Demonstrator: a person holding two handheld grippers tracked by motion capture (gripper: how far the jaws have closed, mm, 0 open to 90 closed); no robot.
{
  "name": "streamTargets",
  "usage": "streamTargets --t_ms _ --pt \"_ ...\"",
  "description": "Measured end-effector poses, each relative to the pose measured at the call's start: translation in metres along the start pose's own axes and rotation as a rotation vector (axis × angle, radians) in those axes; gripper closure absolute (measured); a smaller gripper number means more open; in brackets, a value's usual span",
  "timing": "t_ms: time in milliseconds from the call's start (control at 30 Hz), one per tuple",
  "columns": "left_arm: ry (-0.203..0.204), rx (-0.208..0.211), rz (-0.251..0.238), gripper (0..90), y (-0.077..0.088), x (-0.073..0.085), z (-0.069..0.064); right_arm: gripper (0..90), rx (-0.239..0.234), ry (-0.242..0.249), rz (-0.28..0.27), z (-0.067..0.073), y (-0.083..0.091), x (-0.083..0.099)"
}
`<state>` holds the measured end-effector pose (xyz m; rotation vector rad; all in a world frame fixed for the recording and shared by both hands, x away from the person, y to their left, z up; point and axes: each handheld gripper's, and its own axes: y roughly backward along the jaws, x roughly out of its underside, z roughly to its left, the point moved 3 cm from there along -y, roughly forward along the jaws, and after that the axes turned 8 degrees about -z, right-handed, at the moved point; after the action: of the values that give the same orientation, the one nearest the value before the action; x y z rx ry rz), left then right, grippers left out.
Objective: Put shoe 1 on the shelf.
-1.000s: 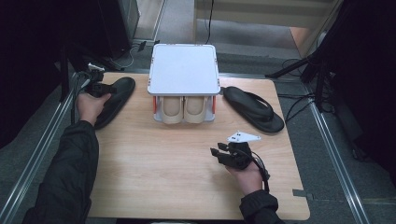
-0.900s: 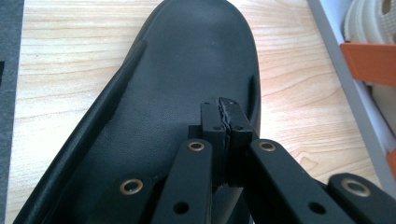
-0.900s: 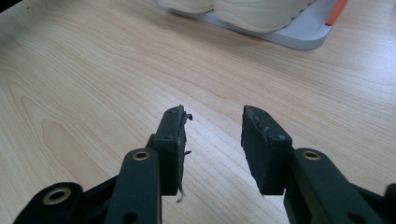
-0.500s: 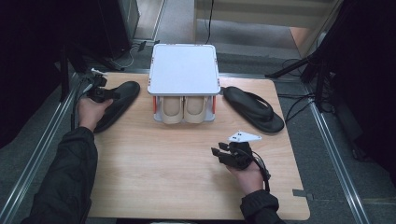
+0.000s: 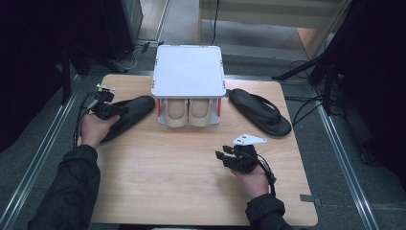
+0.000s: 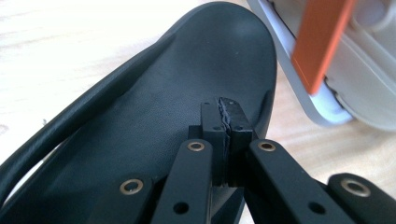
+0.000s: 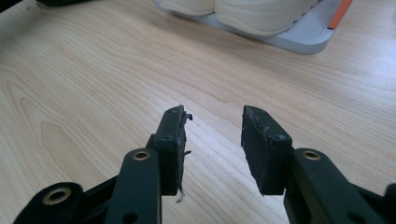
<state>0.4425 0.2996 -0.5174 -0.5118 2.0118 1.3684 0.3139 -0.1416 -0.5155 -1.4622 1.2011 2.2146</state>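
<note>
A black flip-flop (image 5: 136, 111) lies on the wooden table (image 5: 167, 187), left of a white shoe rack (image 5: 188, 72). My left gripper (image 5: 120, 110) is shut and lies over its footbed. In the left gripper view its pads (image 6: 224, 116) meet above the black sole (image 6: 154, 102); whether they pinch the strap (image 6: 51, 130) is hidden. A second black flip-flop (image 5: 261, 112) lies right of the rack. My right gripper (image 5: 222, 155) hovers open over bare wood at the front right, with nothing between its fingers (image 7: 212, 126).
Under the rack's white top sits a pair of cream shoes (image 5: 189, 112) between orange posts (image 6: 322, 42). The right gripper view shows the shoes (image 7: 252, 11) on the rack's grey base (image 7: 303, 39). Metal rails and cables run along both table sides.
My left hand has moved right toward the rack, and the left flip-flop has slid with it, closer to the rack. The right hand has stayed still.
</note>
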Motion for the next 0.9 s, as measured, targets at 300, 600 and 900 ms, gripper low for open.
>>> streamTargets --t_ms 300,600,900 --pt "-0.021 0.012 0.013 89.9 0.014 0.017 -0.012 60.3 -0.01 0.004 -0.006 0.0 -0.001 -0.003" --pt "-0.025 0.017 0.007 89.6 0.025 0.029 -0.016 60.3 -0.021 0.008 0.002 0.002 -0.004 -0.005" --pt "-0.022 0.027 -0.117 89.6 0.06 0.026 -0.026 60.3 -0.019 0.008 0.001 0.001 -0.004 -0.005"
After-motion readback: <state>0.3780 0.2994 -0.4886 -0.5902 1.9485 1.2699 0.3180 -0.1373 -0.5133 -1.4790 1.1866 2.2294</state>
